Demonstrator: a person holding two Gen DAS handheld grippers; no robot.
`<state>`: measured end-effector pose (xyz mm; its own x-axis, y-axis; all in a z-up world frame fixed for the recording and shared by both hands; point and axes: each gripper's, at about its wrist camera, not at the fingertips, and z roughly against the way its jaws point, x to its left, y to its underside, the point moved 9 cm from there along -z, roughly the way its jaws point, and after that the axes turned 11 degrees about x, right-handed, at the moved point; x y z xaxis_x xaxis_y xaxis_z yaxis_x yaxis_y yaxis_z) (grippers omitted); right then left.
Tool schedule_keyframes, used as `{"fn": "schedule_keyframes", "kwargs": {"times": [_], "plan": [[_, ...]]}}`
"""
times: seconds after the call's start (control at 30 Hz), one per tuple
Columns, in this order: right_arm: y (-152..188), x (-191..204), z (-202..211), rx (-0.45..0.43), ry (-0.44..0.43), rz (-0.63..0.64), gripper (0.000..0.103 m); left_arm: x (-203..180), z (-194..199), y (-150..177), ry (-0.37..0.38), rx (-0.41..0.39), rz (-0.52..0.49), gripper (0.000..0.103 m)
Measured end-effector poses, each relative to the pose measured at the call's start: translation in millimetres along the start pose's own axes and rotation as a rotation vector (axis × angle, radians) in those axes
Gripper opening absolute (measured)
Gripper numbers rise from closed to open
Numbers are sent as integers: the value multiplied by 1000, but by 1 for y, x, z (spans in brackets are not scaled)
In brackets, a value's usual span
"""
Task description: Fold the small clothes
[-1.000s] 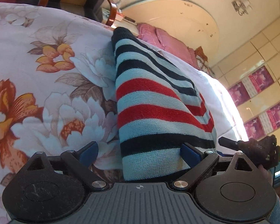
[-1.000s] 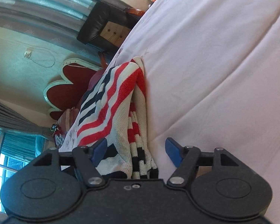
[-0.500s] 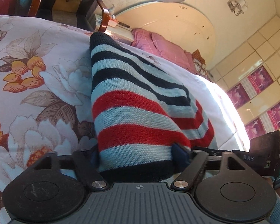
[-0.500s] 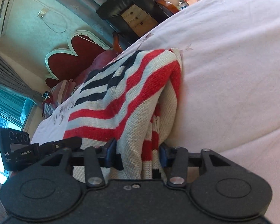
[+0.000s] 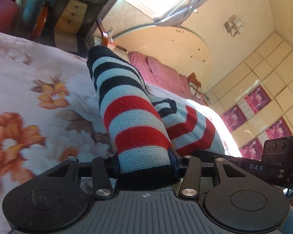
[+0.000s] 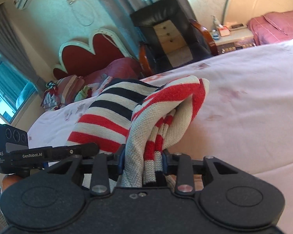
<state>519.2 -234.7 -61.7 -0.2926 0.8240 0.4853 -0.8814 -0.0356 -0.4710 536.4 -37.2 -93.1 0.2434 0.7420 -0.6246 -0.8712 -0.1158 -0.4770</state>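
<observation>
Striped knit sweater (image 5: 134, 128): soft, light, limp, drapes over floral bedspread (image 5: 35, 101). Left gripper (image 5: 146, 165) clenched on its hem; right gripper (image 6: 143, 161) clenched on bunched edge. Best held at the corners.

Floral bedsheet (image 5: 29, 101), pink pillows (image 5: 156, 72), red scalloped headboard (image 6: 91, 52)

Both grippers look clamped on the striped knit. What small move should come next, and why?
Probably carry the gripped edge together across the bed and lay it over the far part. The left gripper and right gripper are each shut on the striped sweater, which rises bunched off the bedsheet, so the fold seems unfinished.
</observation>
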Motion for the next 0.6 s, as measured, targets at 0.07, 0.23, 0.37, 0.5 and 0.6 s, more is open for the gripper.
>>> {"fn": "schedule_keyframes", "kwargs": {"times": [0.07, 0.23, 0.37, 0.5, 0.6], "plan": [[2, 27, -4, -2, -13, 22, 34, 15, 31, 4, -2, -17, 5, 46], [12, 102, -33, 18, -52, 81, 34, 66, 110, 16, -52, -35, 14, 46], [28, 162, -74, 65, -91, 113, 34, 114, 165, 35, -96, -23, 20, 46], [49, 214, -110, 108, -130, 128, 34, 156, 203, 58, -115, -25, 44, 46], [65, 235, -130, 141, -158, 124, 34, 185, 217, 78, -109, -13, 81, 46]]}}
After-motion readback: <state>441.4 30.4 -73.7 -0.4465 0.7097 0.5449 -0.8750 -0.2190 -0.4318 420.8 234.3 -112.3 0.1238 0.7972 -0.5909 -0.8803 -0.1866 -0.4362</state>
